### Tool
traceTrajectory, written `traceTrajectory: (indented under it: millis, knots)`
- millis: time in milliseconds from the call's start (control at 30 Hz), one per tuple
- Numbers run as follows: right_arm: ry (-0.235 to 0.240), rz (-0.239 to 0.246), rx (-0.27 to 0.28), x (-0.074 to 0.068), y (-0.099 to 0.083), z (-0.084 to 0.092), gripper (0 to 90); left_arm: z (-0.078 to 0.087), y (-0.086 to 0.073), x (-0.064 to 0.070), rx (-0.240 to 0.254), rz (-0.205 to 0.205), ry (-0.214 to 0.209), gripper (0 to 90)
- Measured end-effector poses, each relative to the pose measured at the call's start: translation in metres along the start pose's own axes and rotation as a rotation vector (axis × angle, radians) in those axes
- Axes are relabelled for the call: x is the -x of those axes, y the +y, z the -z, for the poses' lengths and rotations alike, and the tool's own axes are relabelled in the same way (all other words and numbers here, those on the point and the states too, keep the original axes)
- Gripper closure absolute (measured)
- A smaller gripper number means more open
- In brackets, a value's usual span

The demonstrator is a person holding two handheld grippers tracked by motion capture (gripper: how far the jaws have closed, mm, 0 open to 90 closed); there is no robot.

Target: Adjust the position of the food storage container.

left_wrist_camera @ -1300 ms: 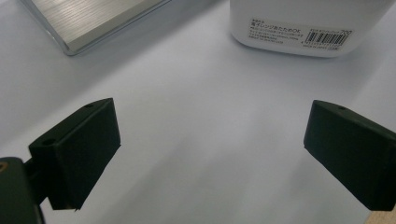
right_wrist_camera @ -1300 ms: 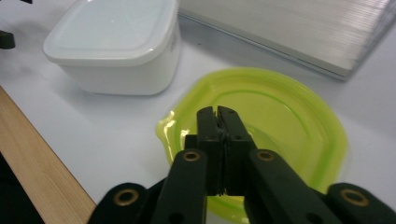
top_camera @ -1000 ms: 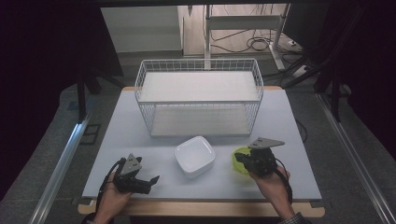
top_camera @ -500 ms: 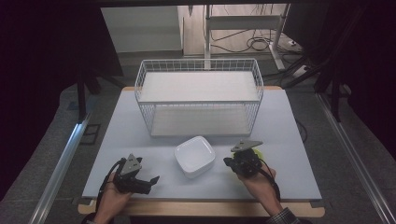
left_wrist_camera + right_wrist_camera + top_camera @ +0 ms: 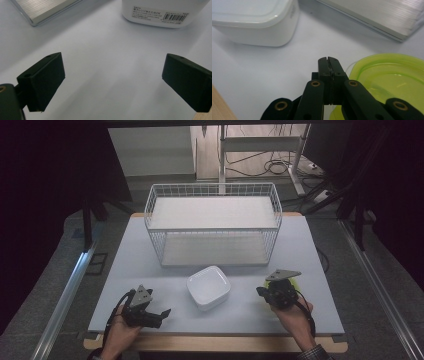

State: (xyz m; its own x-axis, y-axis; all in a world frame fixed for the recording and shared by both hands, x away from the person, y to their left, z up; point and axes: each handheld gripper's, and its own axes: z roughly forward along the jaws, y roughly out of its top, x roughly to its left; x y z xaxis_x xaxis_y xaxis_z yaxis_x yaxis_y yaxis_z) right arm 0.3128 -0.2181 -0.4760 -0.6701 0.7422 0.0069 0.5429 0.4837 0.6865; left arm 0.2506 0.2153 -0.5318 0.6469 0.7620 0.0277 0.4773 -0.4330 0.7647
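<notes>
A white square container (image 5: 208,287) sits on the table's front middle, seen close in the left gripper view (image 5: 162,12) and the right gripper view (image 5: 254,22). A translucent green lid (image 5: 295,282) lies to its right, flat on the table (image 5: 392,77). My right gripper (image 5: 261,292) hovers over the lid's left edge, jaws pressed together with nothing between them (image 5: 328,60). At the front left, my left gripper (image 5: 161,316) rests low with its jaws wide apart over bare table (image 5: 113,80).
A white wire basket (image 5: 212,227) stands at the back middle; its base edge appears in the left gripper view (image 5: 45,10) and the right gripper view (image 5: 374,17). The wooden front edge (image 5: 215,342) runs just below both hands. Dark floor and rails flank the table.
My right gripper swung left toward the white container, then came back right. The green lid now peeks out on its right side instead of its left. The left gripper stayed put.
</notes>
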Motion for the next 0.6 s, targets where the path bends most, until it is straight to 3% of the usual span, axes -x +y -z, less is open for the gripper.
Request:
traceTrajectory:
  millis: [333, 500, 600]
  knots:
    - [-0.044, -0.073, 0.018, 0.024, -0.010, 0.009, 89.5, 0.000, 0.000, 0.001, -0.006, 0.004, -0.001, 4.6]
    - [-0.027, -0.054, 0.031, 0.018, -0.008, 0.009, 89.5, 0.000, 0.002, 0.002, -0.031, 0.021, 0.000, 5.9]
    - [-0.002, -0.037, 0.043, 0.012, -0.003, 0.008, 89.2, 0.000, 0.005, 0.004, -0.038, 0.034, -0.020, 6.9]
